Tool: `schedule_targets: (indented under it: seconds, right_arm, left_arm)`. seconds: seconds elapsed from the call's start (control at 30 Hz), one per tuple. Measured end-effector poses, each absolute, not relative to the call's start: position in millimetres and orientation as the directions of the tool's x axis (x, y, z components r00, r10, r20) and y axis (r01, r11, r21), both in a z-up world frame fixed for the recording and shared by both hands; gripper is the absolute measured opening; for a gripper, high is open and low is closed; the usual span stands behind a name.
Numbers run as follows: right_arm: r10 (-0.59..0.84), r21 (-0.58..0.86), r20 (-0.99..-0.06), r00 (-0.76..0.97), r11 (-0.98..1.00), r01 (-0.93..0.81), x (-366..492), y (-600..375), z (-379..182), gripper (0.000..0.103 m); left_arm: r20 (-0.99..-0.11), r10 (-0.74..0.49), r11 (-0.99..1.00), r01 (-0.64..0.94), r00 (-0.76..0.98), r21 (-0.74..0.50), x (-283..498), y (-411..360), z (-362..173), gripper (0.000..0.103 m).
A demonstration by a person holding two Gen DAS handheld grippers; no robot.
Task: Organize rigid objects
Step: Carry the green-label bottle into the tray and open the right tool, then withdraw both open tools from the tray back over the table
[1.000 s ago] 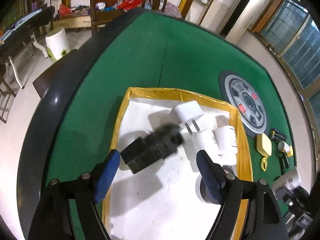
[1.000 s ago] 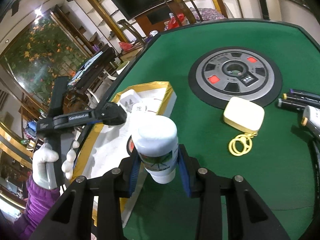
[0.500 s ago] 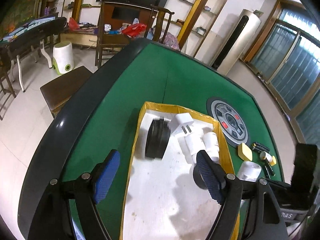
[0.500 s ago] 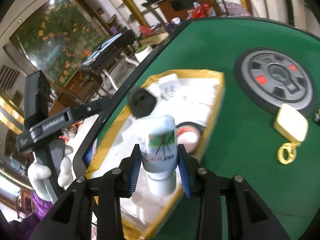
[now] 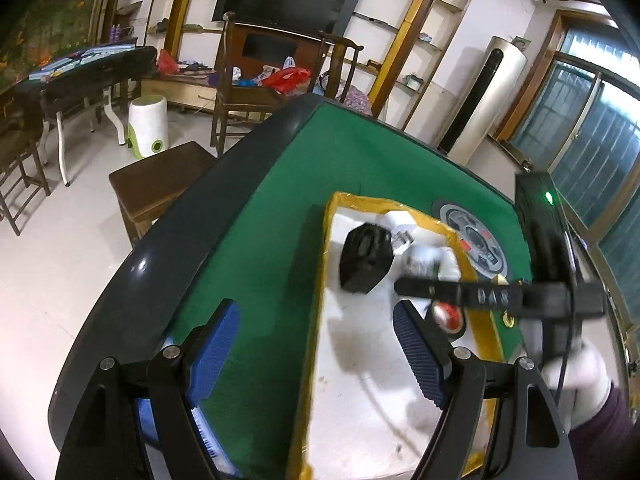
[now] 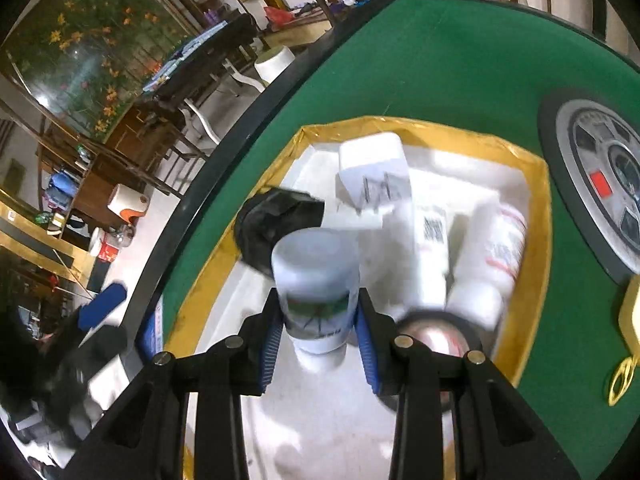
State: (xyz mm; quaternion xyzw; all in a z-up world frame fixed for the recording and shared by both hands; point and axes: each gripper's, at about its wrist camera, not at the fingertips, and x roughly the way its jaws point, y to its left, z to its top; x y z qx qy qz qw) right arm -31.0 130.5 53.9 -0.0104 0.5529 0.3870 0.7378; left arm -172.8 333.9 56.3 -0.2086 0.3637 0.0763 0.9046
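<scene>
A white tray with a yellow rim (image 5: 322, 264) (image 6: 536, 216) lies on the green table. It holds a black round object (image 5: 366, 258) (image 6: 276, 220), a white plug adapter (image 6: 374, 172), white bottles (image 6: 500, 248) and a round tin (image 6: 436, 336). My right gripper (image 6: 318, 326) is shut on a white bottle with a green label (image 6: 316, 284), held over the tray. My left gripper (image 5: 316, 344) is open and empty, above the tray's left rim. The right gripper also shows in the left wrist view (image 5: 496, 296).
A round grey control panel (image 6: 604, 184) (image 5: 474, 240) is set in the table right of the tray. A yellow case with gold rings (image 6: 628, 340) lies by the tray's right rim. The table's black edge (image 5: 168, 248) runs on the left, with a stool (image 5: 156, 176) beyond.
My right gripper has carried the white bottle leftward from over the felt to above the tray. My left gripper has drawn back and left, away from the black object in the tray.
</scene>
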Motion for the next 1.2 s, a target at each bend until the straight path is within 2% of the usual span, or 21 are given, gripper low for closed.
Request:
schedule_targets:
  seconds: [0.27,0.33,0.4,0.57,0.6,0.77,0.83,0.9,0.97,1.0,1.1,1.2]
  right_arm:
    - [0.515,0.385,-0.853,0.084,0.73,-0.565,-20.6,147.3,39.0,0.034]
    - [0.526,0.388,-0.843,0.111,0.737,-0.553,-20.1,143.9,44.8,0.038]
    - [0.545,0.396,-0.827,0.138,0.739,-0.546,-23.2,137.5,52.2,0.049]
    - [0.583,0.388,-0.776,0.241,0.742,-0.547,-33.3,104.0,81.5,0.053]
    - [0.583,0.377,-0.768,0.265,0.746,-0.549,-35.5,98.1,87.4,0.057]
    - [0.539,0.253,-0.679,0.5,0.81,-0.529,-58.2,34.7,125.8,0.066]
    - [0.483,0.172,-0.632,0.606,0.85,-0.498,-68.1,7.1,139.3,0.073]
    - [0.398,0.068,-0.569,0.72,0.895,-0.441,-81.6,-19.6,149.7,0.092]
    - [0.324,-0.006,-0.51,0.797,0.925,-0.38,-91.5,-45.5,153.7,0.103]
    - [0.294,-0.028,-0.5,0.815,0.935,-0.355,-93.1,-59.5,153.5,0.103]
    - [0.241,-0.009,-0.574,0.782,0.954,-0.3,-86.6,-107.7,142.1,0.103]
    - [0.222,0.093,-0.661,0.717,0.972,-0.215,-81.9,-168.9,118.6,0.103]
  left_arm:
    - [-0.688,0.006,0.892,-0.314,0.726,-0.324,-184.9,342.1,48.8,0.082]
    - [-0.689,0.017,0.89,-0.325,0.724,-0.319,-187.2,342.3,47.6,0.082]
    - [-0.691,0.033,0.89,-0.335,0.722,-0.308,-189.2,341.2,46.8,0.082]
    - [-0.695,0.052,0.889,-0.35,0.717,-0.294,-192.4,339.9,46.1,0.082]
    - [-0.696,0.053,0.889,-0.352,0.716,-0.294,-193.2,340.0,45.3,0.082]
    - [-0.702,0.05,0.889,-0.351,0.711,-0.293,-194.6,334.8,45.6,0.082]
    - [-0.702,0.04,0.892,-0.342,0.711,-0.297,-194.3,332.0,46.4,0.082]
    - [-0.7,0.029,0.896,-0.329,0.714,-0.298,-193.9,325.7,49.3,0.082]
    - [-0.698,0.024,0.902,-0.317,0.716,-0.294,-192.8,317.7,52.9,0.082]
    - [-0.696,0.021,0.904,-0.311,0.718,-0.294,-192.7,313.2,54.7,0.082]
    - [-0.685,0.004,0.918,-0.275,0.728,-0.287,-191.9,298.0,61.0,0.082]
    - [-0.678,-0.016,0.929,-0.24,0.735,-0.282,-188.2,282.2,66.7,0.082]
